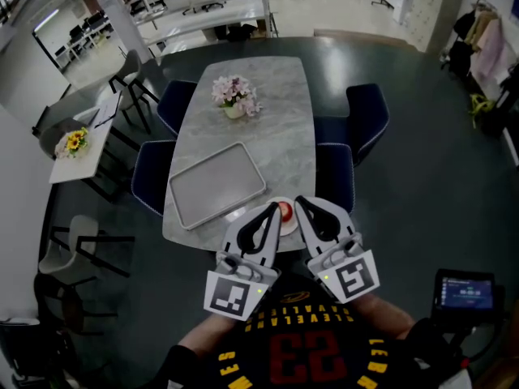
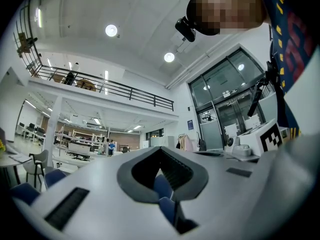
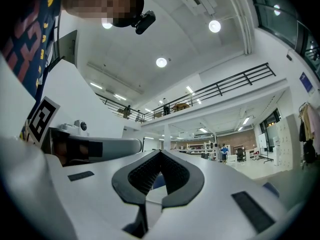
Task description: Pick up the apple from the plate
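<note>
Tips of white left hand-held gripper and white right hand-held gripper just beside round red apple on small white plate, near edge of grey marble table; jaws of both closed together, gripping nothing.

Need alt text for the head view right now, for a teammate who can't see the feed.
The left gripper and right gripper hover side by side above the near edge of a marble table, their tips flanking a red apple on a small plate. An empty tray lies just beyond, with flowers further back and dark chairs around.
</note>
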Tool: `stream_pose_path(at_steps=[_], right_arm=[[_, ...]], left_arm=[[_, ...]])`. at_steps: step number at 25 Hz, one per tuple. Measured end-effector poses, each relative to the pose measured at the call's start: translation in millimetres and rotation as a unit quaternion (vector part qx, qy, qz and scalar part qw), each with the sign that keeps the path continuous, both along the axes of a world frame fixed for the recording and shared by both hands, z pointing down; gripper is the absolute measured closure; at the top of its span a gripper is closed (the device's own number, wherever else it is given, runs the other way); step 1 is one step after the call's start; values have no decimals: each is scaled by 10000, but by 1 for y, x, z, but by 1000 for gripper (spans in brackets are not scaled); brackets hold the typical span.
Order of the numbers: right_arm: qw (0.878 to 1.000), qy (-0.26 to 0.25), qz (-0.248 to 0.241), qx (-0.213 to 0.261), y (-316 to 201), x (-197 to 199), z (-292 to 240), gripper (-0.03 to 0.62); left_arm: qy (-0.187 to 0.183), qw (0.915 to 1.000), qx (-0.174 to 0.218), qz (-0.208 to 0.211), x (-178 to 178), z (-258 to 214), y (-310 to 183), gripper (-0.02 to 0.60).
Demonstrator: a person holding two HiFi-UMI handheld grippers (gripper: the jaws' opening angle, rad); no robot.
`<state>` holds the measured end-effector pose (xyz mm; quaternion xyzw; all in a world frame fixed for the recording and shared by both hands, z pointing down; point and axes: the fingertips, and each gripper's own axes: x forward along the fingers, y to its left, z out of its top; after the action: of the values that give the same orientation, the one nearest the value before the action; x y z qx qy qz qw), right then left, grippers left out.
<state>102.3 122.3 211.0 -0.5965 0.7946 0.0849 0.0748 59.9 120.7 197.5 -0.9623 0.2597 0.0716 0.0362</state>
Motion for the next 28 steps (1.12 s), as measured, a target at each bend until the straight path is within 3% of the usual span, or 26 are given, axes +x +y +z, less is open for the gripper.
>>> stream_pose_path(at_steps=[28], right_arm=[[9996,-100,-35,-263,-1,4,17,588]], left_arm=[[-211,9995,-220,-39,9,17,-1,581]])
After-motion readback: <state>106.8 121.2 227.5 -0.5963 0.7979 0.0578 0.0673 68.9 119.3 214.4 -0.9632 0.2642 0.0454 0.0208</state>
